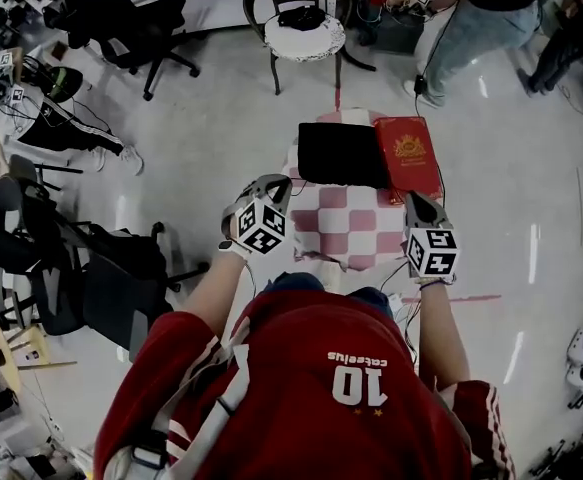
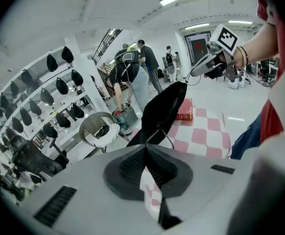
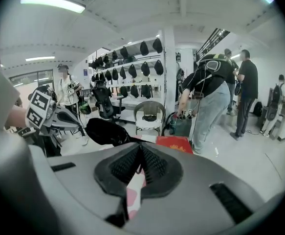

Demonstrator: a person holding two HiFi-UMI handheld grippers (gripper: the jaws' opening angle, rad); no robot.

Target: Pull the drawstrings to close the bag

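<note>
A black drawstring bag [image 1: 343,154] sits over the far part of a small table with a pink-and-white checked cloth [image 1: 356,230]. My left gripper [image 1: 276,182] is at the bag's near left corner and my right gripper [image 1: 414,200] at its near right. In the left gripper view the bag [image 2: 162,109] stretches toward the right gripper [image 2: 197,72], and a thin drawstring [image 2: 164,134] runs into the shut jaws [image 2: 146,148]. In the right gripper view the bag [image 3: 103,131] tapers to a cord entering the shut jaws [image 3: 140,151].
A red book [image 1: 408,153] lies on the table right of the bag. A wicker chair [image 1: 304,28] stands beyond the table and office chairs [image 1: 121,18] at the left. People [image 1: 481,18] stand at the back right. Shelves of black bags [image 2: 59,87] line a wall.
</note>
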